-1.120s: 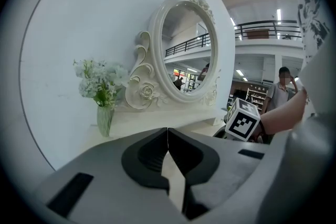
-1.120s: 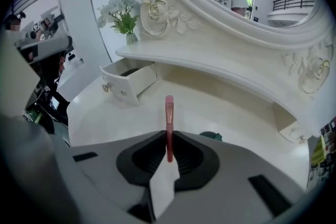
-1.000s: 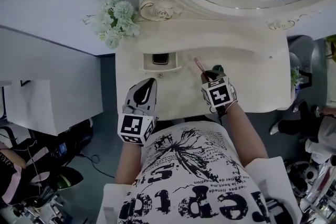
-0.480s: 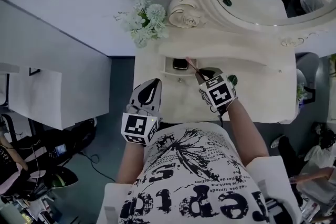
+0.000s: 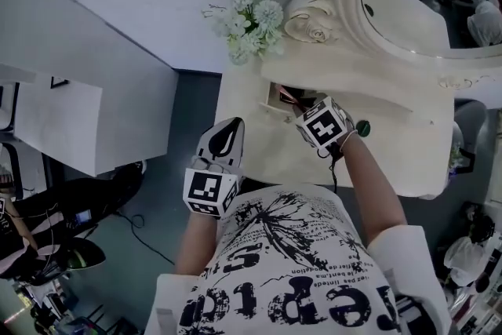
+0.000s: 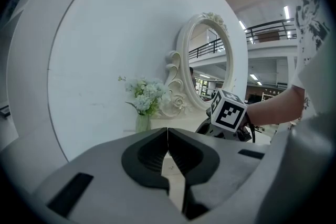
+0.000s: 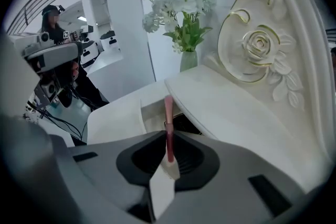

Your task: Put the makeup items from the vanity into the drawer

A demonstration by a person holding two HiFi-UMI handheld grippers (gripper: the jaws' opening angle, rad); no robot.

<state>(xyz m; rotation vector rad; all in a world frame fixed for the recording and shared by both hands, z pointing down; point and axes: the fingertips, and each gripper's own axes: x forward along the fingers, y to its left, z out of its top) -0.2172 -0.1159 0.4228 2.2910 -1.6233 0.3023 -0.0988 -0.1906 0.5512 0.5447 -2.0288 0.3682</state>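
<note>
My right gripper point(image 5: 304, 109) is shut on a slim pink makeup tube point(image 7: 167, 112). The tube's far end points over the open drawer point(image 7: 153, 113) under the vanity's raised shelf. A dark item point(image 7: 187, 123) lies inside that drawer point(image 5: 276, 100). The pink tube point(image 5: 288, 96) shows just beyond the marker cube. A small green round item point(image 5: 362, 127) sits on the vanity top point(image 5: 408, 161) to the right of my wrist. Over the vanity's near left edge, my left gripper point(image 5: 232, 125) is shut and empty point(image 6: 168, 132).
A vase of white flowers point(image 5: 252, 21) stands at the vanity's back left corner, beside the carved frame of the oval mirror point(image 5: 423, 4). A white cabinet point(image 5: 70, 114) stands left of the vanity across a floor gap. Cables lie on the floor.
The right gripper has carried the pink tube leftward from the vanity top to the open drawer. The head view has shifted. The left gripper has kept its place.
</note>
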